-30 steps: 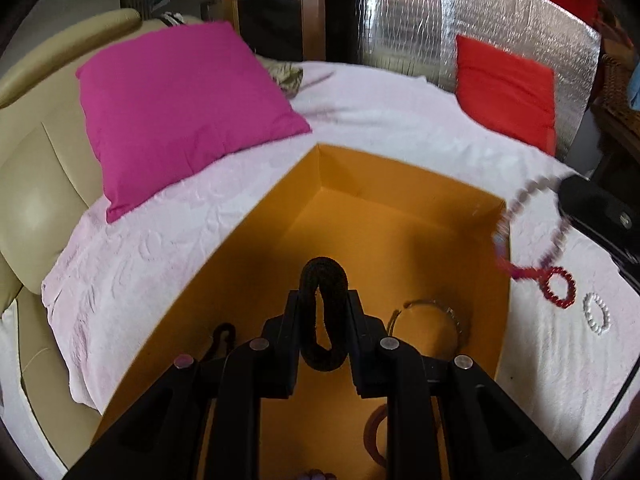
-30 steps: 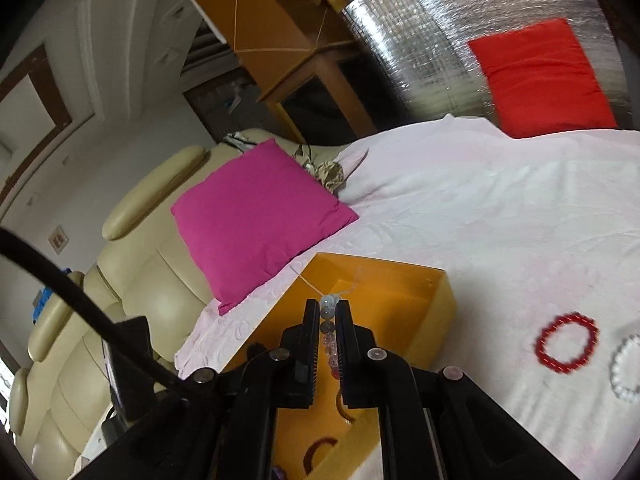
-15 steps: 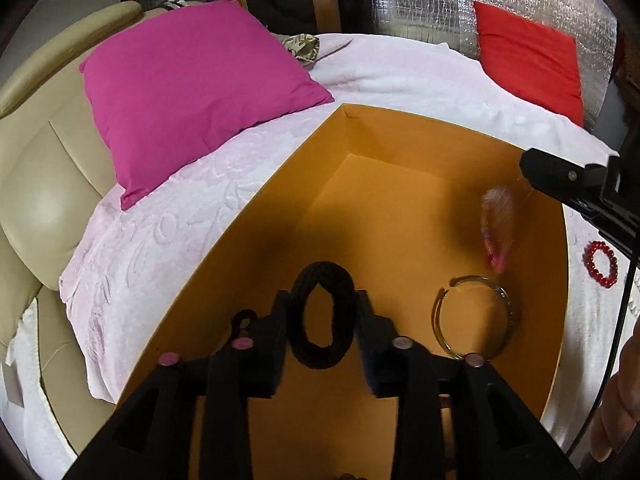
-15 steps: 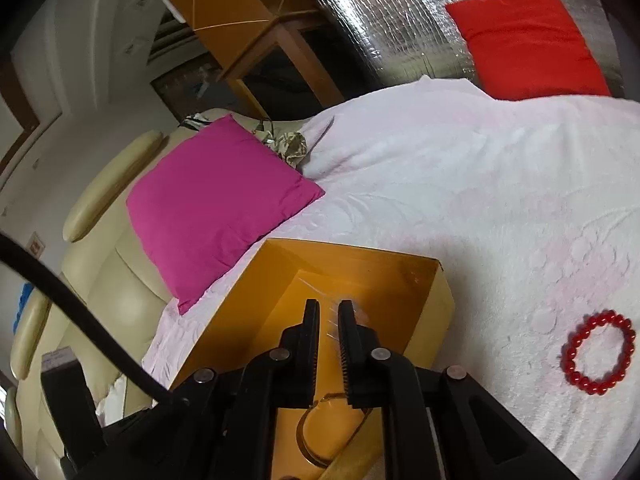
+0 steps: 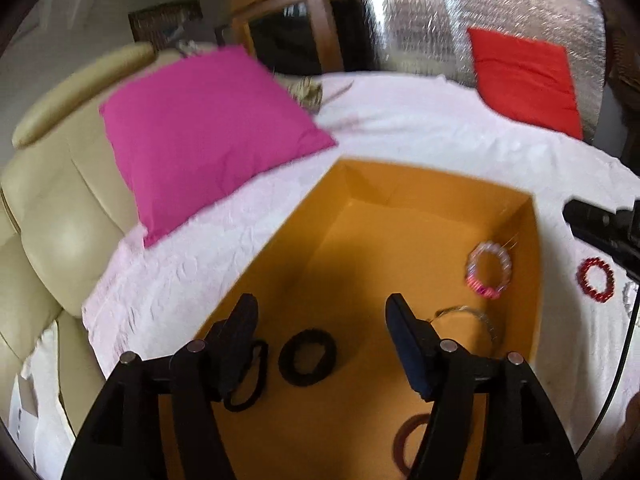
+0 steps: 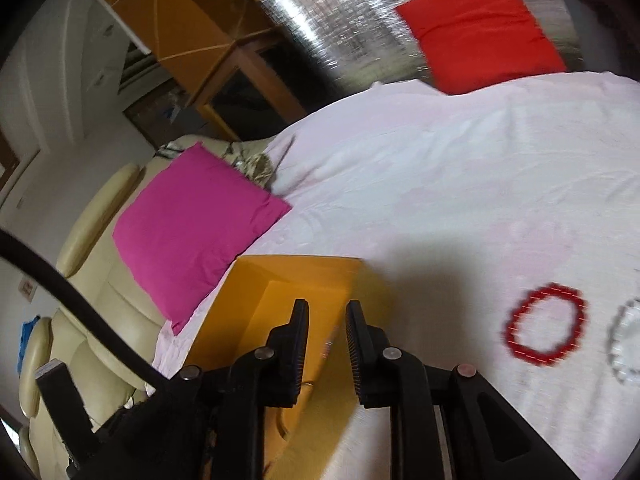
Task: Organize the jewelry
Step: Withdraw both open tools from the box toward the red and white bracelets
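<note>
Your red beaded bracelet (image 6: pixel 545 323) lies flat on the white bedspread (image 6: pixel 460 184), at about two o'clock from your right gripper (image 6: pixel 327 344) and near it; a closed ring, it has no long axis; the right is the nearer gripper, jaws slightly parted and empty, tilted over the orange cardboard box (image 6: pixel 296 276); your left gripper (image 5: pixel 320 332) hangs wide open and empty above the black fabric hair tie (image 5: pixel 307 357) on the box floor.
</note>
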The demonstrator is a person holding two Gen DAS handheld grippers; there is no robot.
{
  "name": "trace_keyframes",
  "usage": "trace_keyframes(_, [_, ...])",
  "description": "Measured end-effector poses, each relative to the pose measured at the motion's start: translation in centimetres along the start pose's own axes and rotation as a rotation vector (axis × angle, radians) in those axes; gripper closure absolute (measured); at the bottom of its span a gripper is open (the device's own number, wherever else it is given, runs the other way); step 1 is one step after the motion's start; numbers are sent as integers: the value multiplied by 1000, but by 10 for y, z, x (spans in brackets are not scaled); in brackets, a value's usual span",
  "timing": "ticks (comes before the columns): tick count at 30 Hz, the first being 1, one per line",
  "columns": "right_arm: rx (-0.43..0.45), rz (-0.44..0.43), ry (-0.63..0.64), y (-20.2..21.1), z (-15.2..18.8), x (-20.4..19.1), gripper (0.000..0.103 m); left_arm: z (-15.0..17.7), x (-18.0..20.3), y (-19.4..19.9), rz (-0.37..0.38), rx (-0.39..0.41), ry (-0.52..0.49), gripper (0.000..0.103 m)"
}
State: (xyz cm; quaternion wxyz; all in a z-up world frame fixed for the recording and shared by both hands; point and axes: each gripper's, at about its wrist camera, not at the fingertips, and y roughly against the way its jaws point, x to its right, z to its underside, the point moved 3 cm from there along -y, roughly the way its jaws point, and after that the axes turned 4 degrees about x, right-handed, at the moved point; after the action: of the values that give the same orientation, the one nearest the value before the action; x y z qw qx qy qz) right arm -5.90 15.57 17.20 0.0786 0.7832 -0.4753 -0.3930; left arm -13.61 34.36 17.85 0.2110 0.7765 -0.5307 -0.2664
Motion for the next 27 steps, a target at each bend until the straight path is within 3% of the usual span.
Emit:
trace_keyframes(6, [20, 110, 10, 47, -1, 26, 79, -12, 30, 35, 40, 128, -37, 35])
trace_keyframes(8, [36, 139, 15, 66, -3, 35, 78, -14, 40, 44, 62, 151, -46, 31])
trace_keyframes(10, [60, 171, 13, 89, -3, 46, 71, -14, 54, 55, 91, 172, -57, 24])
trace_keyframes(12, [97, 210, 2, 117, -1, 59, 50, -15, 66, 63, 113, 193, -72, 24])
trace_keyframes(13, [113, 223, -3, 126, 0, 64, 48, -15, 72, 67, 122, 203, -83, 24])
trace_keyframes(20, [144, 306, -91, 181, 5, 113, 47, -10, 113, 87, 195, 221, -120, 24])
trace_keyframes(27, [101, 350, -156, 187, -1, 147, 47, -4, 151, 86, 226, 206, -184, 24])
